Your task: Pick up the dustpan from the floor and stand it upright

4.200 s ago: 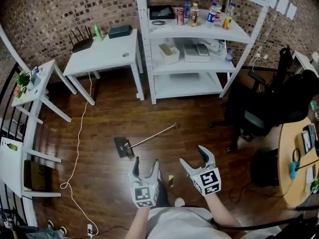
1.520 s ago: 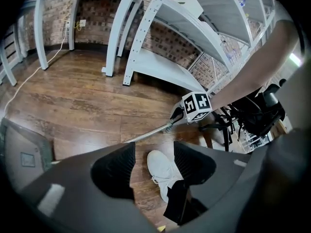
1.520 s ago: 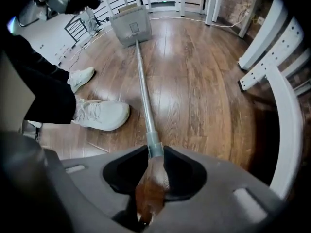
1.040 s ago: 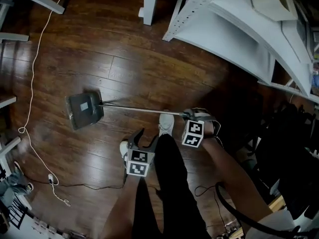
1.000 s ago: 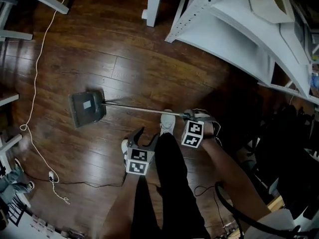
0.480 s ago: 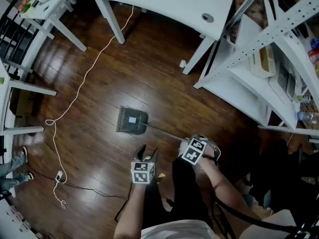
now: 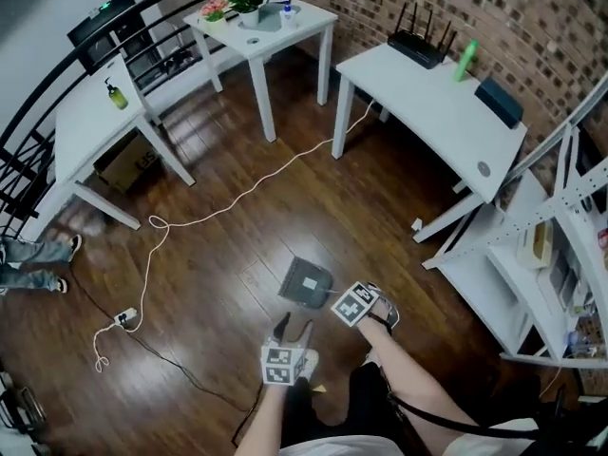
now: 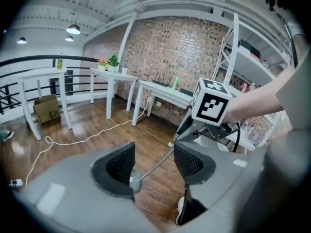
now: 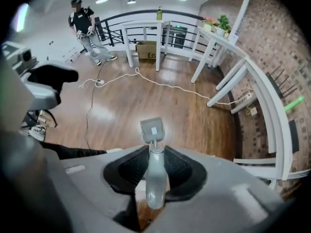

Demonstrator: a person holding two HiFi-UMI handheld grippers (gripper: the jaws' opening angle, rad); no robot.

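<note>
Clamping right gripper (image 9: pixel 154 154) holds smooth, rounded dustpan handle (image 9: pixel 155 186).

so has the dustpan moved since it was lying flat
yes, the dustpan has tipped up: its handle has left the wooden floor and stands steep over the pan, clamped in the right gripper

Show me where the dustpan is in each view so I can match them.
Head view: dustpan, lower centre.
Left gripper view: only its thin handle, seen through the gap between the open fingers.
Right gripper view: centre, handle clamped by the fingers, pan beyond.
Shared landmark: white cable on the floor.
</note>
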